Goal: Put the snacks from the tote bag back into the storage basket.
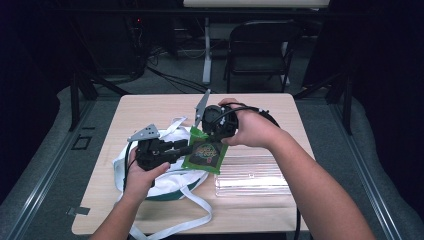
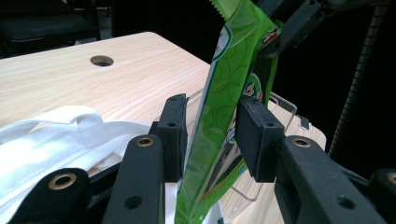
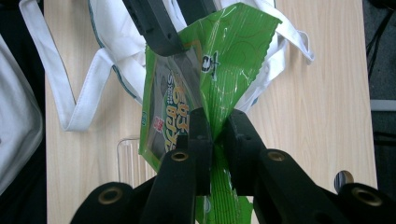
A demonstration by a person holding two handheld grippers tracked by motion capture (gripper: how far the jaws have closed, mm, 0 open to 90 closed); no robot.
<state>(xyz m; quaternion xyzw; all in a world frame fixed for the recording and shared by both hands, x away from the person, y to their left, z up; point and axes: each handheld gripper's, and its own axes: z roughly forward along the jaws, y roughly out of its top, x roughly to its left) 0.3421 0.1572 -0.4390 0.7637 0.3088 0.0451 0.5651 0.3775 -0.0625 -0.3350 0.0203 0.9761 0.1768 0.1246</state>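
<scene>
A green snack packet (image 1: 204,154) is held above the white tote bag (image 1: 165,181), clamped at its crimped edge by the right gripper (image 3: 217,140). The left gripper (image 2: 210,135) is set around it with jaws apart, apparently not touching. If the thin seal slips, the packet may be dropped beside the bag.

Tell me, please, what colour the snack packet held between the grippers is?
Bright green, with a darker printed panel; the snack packet shows best in the right gripper view.

Lit from above on the counter (image 1: 150,107); dark, murky surroundings; soft focus; glare beyond the right claw (image 3: 215,140).
</scene>
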